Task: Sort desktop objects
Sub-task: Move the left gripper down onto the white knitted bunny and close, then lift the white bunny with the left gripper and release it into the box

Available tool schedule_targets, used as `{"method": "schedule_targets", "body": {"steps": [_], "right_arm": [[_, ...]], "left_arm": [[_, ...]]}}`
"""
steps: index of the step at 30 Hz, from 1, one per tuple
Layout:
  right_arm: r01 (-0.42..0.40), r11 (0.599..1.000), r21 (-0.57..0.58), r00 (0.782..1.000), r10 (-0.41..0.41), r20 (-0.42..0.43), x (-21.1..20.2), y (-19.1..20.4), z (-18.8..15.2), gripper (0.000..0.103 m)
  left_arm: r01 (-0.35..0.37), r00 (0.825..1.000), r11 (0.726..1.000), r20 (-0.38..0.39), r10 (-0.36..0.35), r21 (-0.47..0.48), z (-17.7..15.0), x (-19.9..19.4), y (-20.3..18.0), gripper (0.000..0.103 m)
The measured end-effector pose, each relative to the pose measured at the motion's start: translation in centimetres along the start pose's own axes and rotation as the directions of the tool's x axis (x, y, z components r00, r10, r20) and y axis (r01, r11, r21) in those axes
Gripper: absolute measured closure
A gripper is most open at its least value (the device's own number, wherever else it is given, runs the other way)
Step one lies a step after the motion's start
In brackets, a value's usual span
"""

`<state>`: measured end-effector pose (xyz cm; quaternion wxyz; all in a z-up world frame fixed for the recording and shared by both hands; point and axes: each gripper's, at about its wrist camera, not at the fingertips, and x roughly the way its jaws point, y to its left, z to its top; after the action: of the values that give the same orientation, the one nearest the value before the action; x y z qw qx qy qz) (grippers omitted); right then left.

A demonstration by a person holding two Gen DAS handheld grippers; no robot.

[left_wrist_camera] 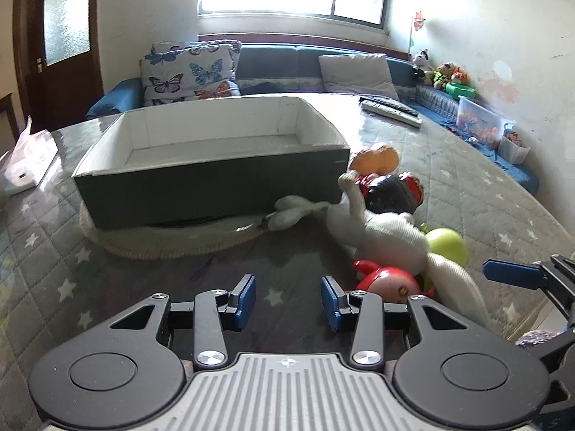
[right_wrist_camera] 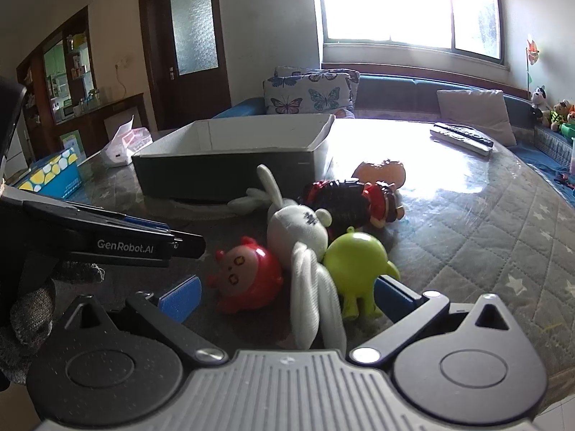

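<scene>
Left gripper [left_wrist_camera: 288, 300]: jaws spread, nothing between — over bare quilted table [left_wrist_camera: 467, 194].
Right gripper [right_wrist_camera: 285, 296]: jaws wide apart, white plush rabbit [right_wrist_camera: 302, 230] and green toy [right_wrist_camera: 354, 262] lying between, pads not pressing.
Toys: clustered just right of box [left_wrist_camera: 201, 183] — red toy [right_wrist_camera: 248, 276] nearest, dark-haired doll [right_wrist_camera: 345, 201] behind.

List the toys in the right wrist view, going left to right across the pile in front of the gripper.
Red round toy → white plush rabbit → green plastic figure. The black-haired doll and orange toy lie farther back, overlapping these, so I leave them out.
</scene>
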<state>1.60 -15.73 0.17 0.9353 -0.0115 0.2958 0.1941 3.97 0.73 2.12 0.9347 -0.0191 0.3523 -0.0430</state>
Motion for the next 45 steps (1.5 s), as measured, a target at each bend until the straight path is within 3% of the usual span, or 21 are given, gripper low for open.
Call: {"method": "schedule_targets", "body": {"steps": [11, 25, 30, 38, 45], "right_arm": [[-0.016, 0.999, 0.041, 1.0, 0.016, 0.002, 1.2, -1.5, 1.6, 0.002], [-0.045, 0.998, 0.032, 0.999, 0.046, -0.016, 3.6, -2.2, 3.6, 0.02], [-0.05, 0.998, 0.026, 0.998, 0.051, -0.032, 4.5, -2.1, 3.8, 0.025], [-0.074, 0.997, 0.009, 0.996, 0.074, -0.05, 5.2, -2.2, 4.2, 0.044], [-0.104, 0.995, -0.006, 0.993, 0.103, -0.053, 5.4, -1.4, 4.4, 0.056]], "left_arm": [[0.126, 0.992, 0.992, 0.021, -0.125, -0.027, 3.3, 1.0, -0.3, 0.06], [0.195, 0.98, 0.98, -0.031, -0.196, -0.048, 5.9, 4.2, -0.2, 0.061], [0.213, 0.975, 0.976, -0.058, -0.216, -0.052, 6.0, 5.7, -0.1, 0.068], [0.258, 0.965, 0.965, -0.035, -0.26, -0.044, 6.0, 6.1, -0.2, 0.092], [0.272, 0.962, 0.961, 0.015, -0.271, -0.056, 6.6, 4.9, 0.2, 0.095]]}}
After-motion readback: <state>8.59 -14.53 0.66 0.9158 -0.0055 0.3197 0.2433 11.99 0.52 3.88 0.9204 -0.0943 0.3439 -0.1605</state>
